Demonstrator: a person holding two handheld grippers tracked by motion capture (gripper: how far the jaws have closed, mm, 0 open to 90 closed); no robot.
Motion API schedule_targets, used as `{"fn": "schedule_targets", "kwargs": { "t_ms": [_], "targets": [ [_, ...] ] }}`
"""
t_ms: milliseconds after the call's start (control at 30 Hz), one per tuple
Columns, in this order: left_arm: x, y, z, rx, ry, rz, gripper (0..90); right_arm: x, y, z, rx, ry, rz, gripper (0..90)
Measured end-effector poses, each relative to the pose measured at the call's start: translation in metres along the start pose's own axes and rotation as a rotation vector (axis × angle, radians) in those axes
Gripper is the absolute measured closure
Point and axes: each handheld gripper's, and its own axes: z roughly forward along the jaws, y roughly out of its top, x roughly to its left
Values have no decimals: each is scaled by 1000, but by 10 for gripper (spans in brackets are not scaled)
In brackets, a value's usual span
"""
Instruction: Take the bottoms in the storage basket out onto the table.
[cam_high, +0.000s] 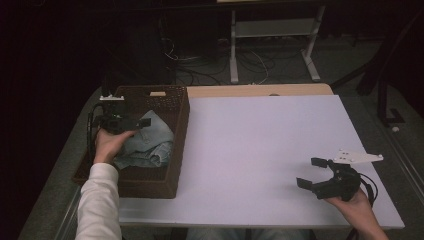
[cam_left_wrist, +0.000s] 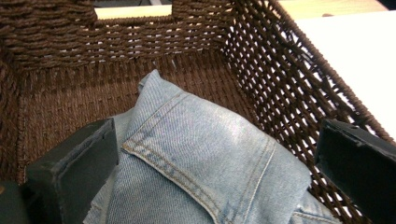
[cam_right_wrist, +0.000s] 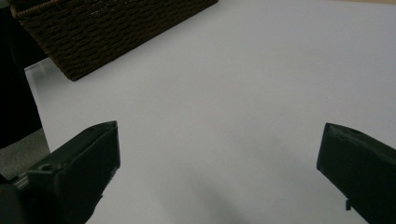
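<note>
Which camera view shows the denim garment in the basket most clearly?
The left gripper view: the denim garment lies close between the open jaws, with seams and stitching visible. In the high view it is a small pale bundle inside the wicker basket. The right gripper view gives the basket's outer wall.

White table top (cam_high: 260, 150) takes up most of the space, with a wood strip (cam_high: 260, 90) along the far edge. Behind it there's a white desk frame (cam_high: 272, 35) and loose cables (cam_high: 250, 62) on the floor.

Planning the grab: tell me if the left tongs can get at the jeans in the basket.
Probably yes. The left tongs are open inside the basket, jaws either side of the jeans, with nothing between.
</note>
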Motion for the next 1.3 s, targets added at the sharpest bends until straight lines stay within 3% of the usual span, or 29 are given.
{"fn": "schedule_targets", "kwargs": {
  "t_ms": [633,933,1100,1300],
  "targets": [
    [22,-7,23,32,22,-89,0,0,0,1,7,-1,-4,0],
    [30,-8,37,87,20,-144,0,0,-1,1,10,-1,-3,0],
    [32,-9,45,145,13,-146,0,0,-1,2,12,-3,-4,0],
    [33,-14,51,180,4,-152,13,0,-1,1,11,-3,-5,0]
  ]
}}
